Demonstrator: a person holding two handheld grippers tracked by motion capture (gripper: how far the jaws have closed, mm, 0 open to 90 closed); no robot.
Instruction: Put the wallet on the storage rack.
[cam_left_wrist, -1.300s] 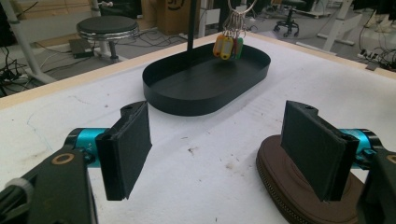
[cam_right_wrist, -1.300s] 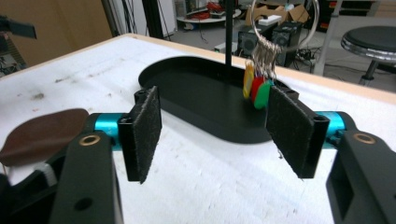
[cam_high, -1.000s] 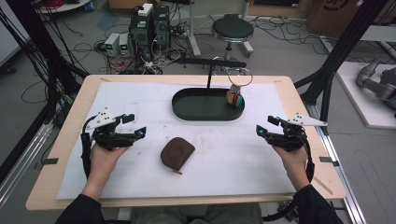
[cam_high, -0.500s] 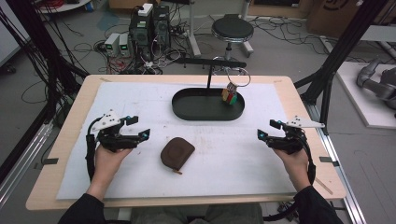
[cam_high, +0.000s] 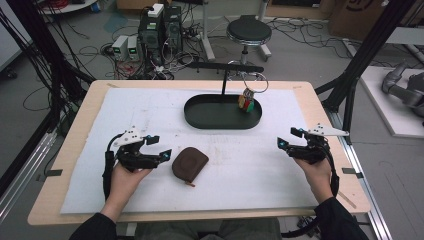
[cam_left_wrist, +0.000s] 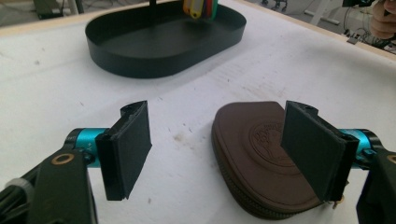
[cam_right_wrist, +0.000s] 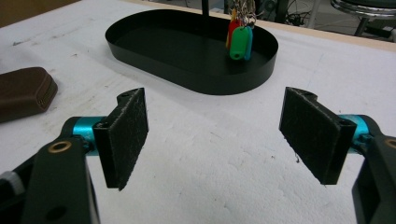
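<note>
A brown zip pouch (cam_high: 190, 162) lies flat on the white mat, near the middle front. My left gripper (cam_high: 161, 146) is open just left of it. In the left gripper view the pouch (cam_left_wrist: 254, 154) lies partly behind the right-hand pad (cam_left_wrist: 310, 149), with the gripper (cam_left_wrist: 219, 140) spread wide and touching nothing. My right gripper (cam_high: 287, 137) is open at the mat's right side, and nothing lies between its fingers (cam_right_wrist: 215, 135). A black oval tray (cam_high: 200, 117) sits at the back, with coloured key tags (cam_high: 246, 101) hanging over its right end from a thin stand (cam_high: 224, 80).
The white mat (cam_high: 150, 110) covers most of the wooden table (cam_high: 80, 125). Bare mat lies between the tray and both grippers. Behind the table stand computer boxes (cam_high: 160, 25), a stool (cam_high: 248, 31) and floor cables. Black frame posts (cam_high: 360, 65) rise at both sides.
My left gripper has moved right and slightly nearer, closing in on the pouch. The key tags swing a little. The right gripper has barely shifted.
</note>
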